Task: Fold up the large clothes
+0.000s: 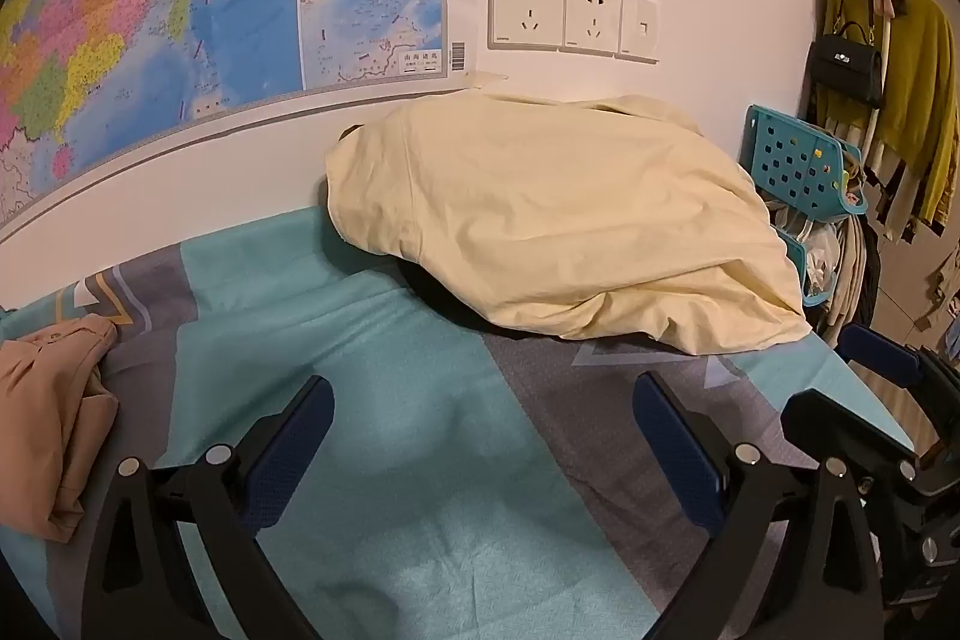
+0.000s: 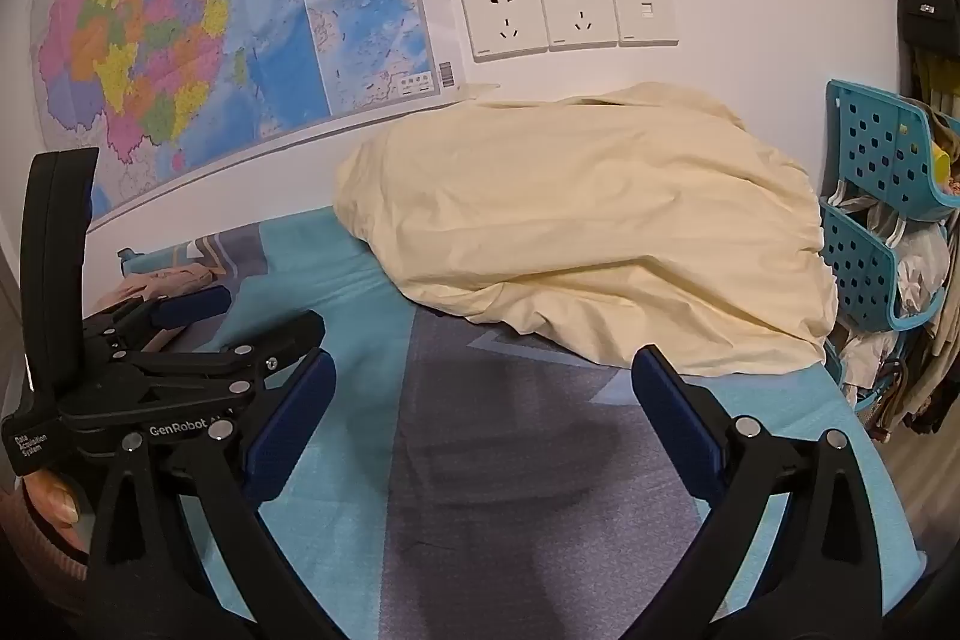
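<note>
A peach garment (image 1: pixel 54 412) lies crumpled on the teal and grey bed sheet (image 1: pixel 420 490) at the far left; the right wrist view shows only a strip of that garment (image 2: pixel 162 280) behind the left gripper. A big pale yellow cloth (image 1: pixel 558 220) (image 2: pixel 588 232) is heaped against the wall over something dark. My left gripper (image 1: pixel 483 385) hovers open over bare sheet, nothing between its fingers. My right gripper (image 2: pixel 485 358) is open too, over the grey stripe in front of the yellow heap. The two grippers sit side by side, the left gripper (image 2: pixel 252 319) to the left.
A wall map (image 1: pixel 150 10) and wall sockets (image 1: pixel 570 13) are behind the bed. A teal plastic basket rack (image 1: pixel 798 160) stands past the bed's right edge, with a yellow sweater (image 1: pixel 918 100) and a black handbag (image 1: pixel 846 64) hanging beyond. A thumb (image 2: pixel 57 505) holds the left gripper's handle.
</note>
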